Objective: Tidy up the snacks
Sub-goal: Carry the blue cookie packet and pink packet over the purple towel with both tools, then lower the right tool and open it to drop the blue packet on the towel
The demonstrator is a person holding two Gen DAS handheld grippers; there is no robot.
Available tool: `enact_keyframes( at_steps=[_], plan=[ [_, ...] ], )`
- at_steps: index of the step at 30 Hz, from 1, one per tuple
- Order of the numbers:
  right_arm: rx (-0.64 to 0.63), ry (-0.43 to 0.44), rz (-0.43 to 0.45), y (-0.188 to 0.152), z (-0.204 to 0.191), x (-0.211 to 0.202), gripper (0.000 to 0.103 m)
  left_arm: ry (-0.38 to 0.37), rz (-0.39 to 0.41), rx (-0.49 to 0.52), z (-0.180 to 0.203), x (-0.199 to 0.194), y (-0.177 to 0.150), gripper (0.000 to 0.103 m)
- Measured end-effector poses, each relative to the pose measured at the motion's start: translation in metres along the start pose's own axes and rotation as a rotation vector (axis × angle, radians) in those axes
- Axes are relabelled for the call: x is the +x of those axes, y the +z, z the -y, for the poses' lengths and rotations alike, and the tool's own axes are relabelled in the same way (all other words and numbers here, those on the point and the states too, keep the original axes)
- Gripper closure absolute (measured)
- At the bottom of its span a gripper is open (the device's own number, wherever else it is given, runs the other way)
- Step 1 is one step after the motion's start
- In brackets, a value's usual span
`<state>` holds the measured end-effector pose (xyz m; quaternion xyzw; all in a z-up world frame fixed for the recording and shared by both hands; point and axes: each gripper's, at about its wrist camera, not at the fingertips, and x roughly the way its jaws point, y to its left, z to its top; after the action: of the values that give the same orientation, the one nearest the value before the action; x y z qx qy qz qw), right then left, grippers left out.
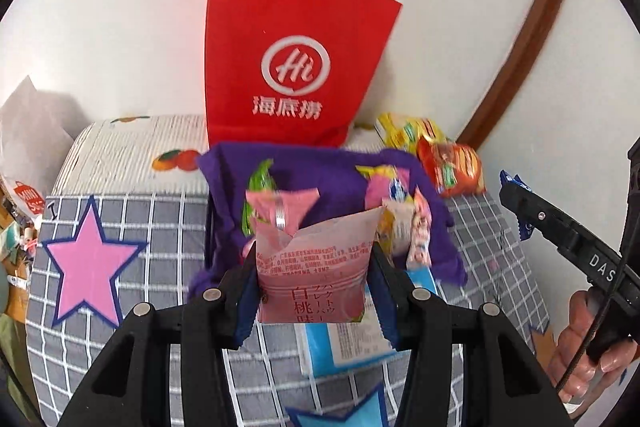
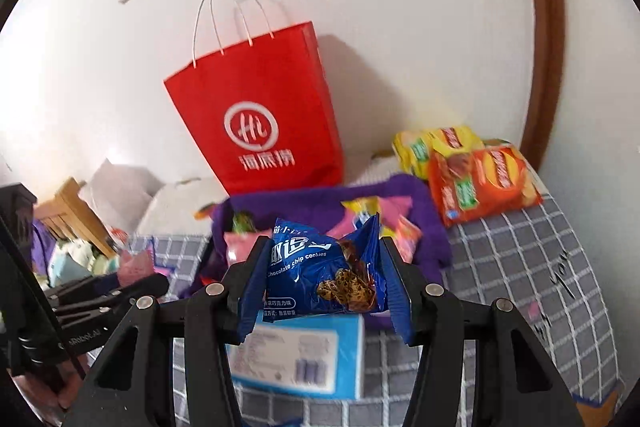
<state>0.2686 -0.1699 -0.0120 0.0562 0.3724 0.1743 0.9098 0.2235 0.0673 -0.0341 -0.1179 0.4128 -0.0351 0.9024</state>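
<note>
My left gripper is shut on a pink peach-flavour snack packet, held above the bed. My right gripper is shut on a blue chocolate chip cookie packet, also lifted. A purple fabric basket sits just beyond both packets and holds several small pink, green and yellow snacks. In the left wrist view the right gripper shows at the right edge with a bit of the blue packet in its tip. In the right wrist view the left gripper shows at the left with the pink packet.
A red paper bag stands against the wall behind the basket. An orange chip bag and a yellow one lie to its right. A light blue box lies on the grey checked bedcover below the grippers.
</note>
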Motion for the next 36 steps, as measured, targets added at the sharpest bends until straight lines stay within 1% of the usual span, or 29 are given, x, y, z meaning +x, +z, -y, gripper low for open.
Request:
enact_keyframes(
  at_steps=[4,6,9,12,17,19,22,24,27,33,36],
  plan=[
    [0.006,0.000,0.000,0.020,-0.001,0.017,0.050,-0.012,-0.004,-0.029,-0.007,0.015,0.019,0.056],
    [0.008,0.019,-0.007,0.030,-0.002,0.026,0.050,-0.015,-0.006,-0.031,-0.007,0.022,0.030,0.057],
    [-0.007,0.018,-0.001,0.043,-0.007,0.038,0.050,-0.011,0.002,-0.028,-0.006,0.030,0.041,0.056],
    [-0.014,0.018,-0.005,0.051,-0.010,0.053,0.050,-0.013,0.005,-0.038,-0.007,0.040,0.053,0.056],
    [-0.017,0.034,-0.048,0.052,-0.008,0.083,0.050,-0.025,-0.003,-0.047,-0.010,0.059,0.066,0.056],
    [-0.016,0.033,-0.071,0.047,-0.003,0.096,0.050,-0.033,-0.010,-0.054,-0.012,0.068,0.068,0.056],
    [-0.025,0.007,-0.145,0.042,0.002,0.119,0.050,-0.055,-0.031,-0.082,-0.020,0.084,0.064,0.056],
    [-0.030,0.017,-0.168,0.039,0.006,0.130,0.050,-0.054,-0.073,-0.087,-0.025,0.095,0.063,0.056],
    [-0.037,0.024,-0.227,0.033,0.009,0.144,0.050,-0.051,-0.077,-0.117,-0.035,0.098,0.064,0.056],
    [-0.099,0.026,-0.338,0.017,-0.002,0.174,0.049,-0.050,-0.098,-0.130,-0.045,0.103,0.065,0.056],
    [-0.128,-0.002,-0.394,0.008,-0.005,0.191,0.049,-0.051,-0.105,-0.133,-0.046,0.106,0.066,0.056]
  ],
)
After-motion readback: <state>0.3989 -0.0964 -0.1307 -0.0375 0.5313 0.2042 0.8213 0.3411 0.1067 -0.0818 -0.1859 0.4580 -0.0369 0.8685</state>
